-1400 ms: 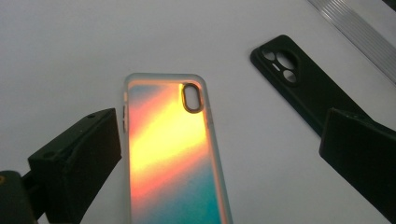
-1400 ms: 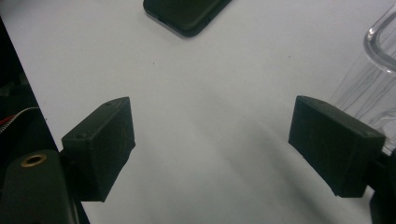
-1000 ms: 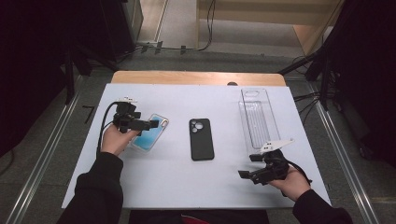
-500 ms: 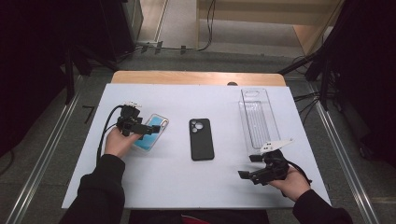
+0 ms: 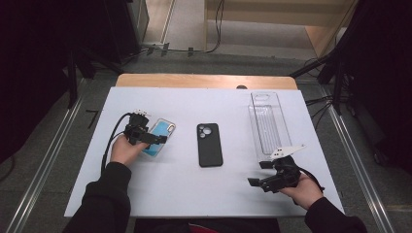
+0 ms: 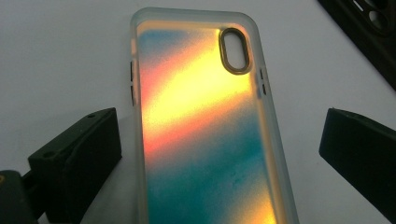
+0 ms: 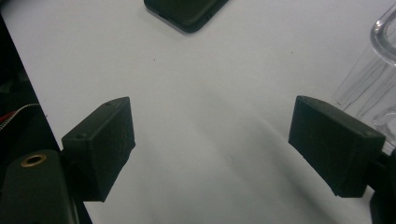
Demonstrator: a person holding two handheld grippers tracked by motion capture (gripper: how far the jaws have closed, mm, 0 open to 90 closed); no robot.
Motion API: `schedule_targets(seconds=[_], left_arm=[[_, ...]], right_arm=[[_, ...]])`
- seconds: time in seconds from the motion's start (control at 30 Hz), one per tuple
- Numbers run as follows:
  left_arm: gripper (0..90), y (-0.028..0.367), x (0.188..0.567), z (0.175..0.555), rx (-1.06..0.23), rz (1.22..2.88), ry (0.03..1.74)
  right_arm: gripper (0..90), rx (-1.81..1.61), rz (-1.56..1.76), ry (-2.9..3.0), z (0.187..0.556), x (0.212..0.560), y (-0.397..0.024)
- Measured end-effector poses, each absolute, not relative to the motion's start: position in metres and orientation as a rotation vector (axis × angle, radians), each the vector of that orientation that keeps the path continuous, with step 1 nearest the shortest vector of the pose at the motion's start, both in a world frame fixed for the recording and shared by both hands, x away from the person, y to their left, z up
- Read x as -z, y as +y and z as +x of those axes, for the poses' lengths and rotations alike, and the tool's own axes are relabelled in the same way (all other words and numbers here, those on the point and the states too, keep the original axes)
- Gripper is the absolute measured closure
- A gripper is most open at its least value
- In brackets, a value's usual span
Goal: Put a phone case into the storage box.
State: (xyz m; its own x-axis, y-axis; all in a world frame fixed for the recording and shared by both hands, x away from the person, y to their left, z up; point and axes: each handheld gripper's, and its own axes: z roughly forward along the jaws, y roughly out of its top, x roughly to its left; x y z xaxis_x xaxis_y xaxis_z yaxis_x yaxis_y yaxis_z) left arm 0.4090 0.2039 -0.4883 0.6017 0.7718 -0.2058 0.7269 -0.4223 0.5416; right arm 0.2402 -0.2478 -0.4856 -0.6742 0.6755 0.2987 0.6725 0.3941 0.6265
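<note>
The left gripper (image 6: 219, 154) is hovering wide open, the iridescent phone case (image 6: 205, 130) lying between its jaws, ungripped. The right gripper (image 7: 210, 144) is gaping over bare table (image 7: 210, 84), holding nothing.

Phone case (image 6: 205, 140) iridescent: teal, yellow, orange-red streaks, frosted clear rim. Second phone case (image 5: 210, 144) plain black. Tray (image 5: 268, 124) clear, table (image 5: 194, 189) white.

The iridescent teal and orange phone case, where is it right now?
In the high view, the iridescent teal and orange phone case lies flat on the table's left side, left of the black phone case, between the left gripper's open jaws.
</note>
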Motion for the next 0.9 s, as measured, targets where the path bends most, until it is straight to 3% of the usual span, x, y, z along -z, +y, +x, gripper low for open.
schedule_targets(seconds=[0.7, 0.9], left_arm=[[0.0, 0.184, 0.5, 0.391, -0.396, 2.321, 1.142], [1.2, 0.184, 0.501, 0.389, -0.42, 2.291, 1.156]], right_arm=[[12.7, -1.162, 1.271, 2.62, 0.24, 0.486, -0.248], [12.7, -1.163, 1.271, 2.62, 0.24, 0.486, -0.248]])
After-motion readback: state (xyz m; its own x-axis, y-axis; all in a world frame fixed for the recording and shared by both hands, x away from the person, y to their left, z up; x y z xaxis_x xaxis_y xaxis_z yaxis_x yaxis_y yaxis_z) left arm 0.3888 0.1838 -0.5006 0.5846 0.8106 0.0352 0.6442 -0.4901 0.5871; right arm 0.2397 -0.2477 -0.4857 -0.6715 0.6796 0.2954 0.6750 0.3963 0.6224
